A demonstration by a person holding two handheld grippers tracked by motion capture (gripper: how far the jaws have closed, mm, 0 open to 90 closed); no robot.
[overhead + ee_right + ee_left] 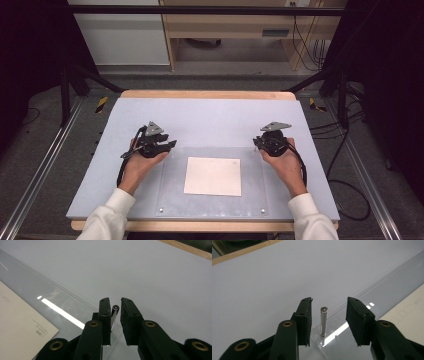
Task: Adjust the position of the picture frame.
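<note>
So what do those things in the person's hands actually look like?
Each hand holds a black two-jaw tool: left gripper, right gripper. Flat black jaw pads, brass-coloured pivot rings, a grey three-cornered plate on top, a trailing black cable. White sleeves.

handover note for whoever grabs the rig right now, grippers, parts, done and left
Left gripper: jaws open, straddling the far-left metal post of the clear plate, pads not touching it.
Right gripper: jaws nearly closed around the far-right post; contact cannot be told.
The plate lies flat on the table mat, covering the paper sheet.
Done: both grippers lined up on the posts.
Left: grip both posts, probably lift the plate.
</note>
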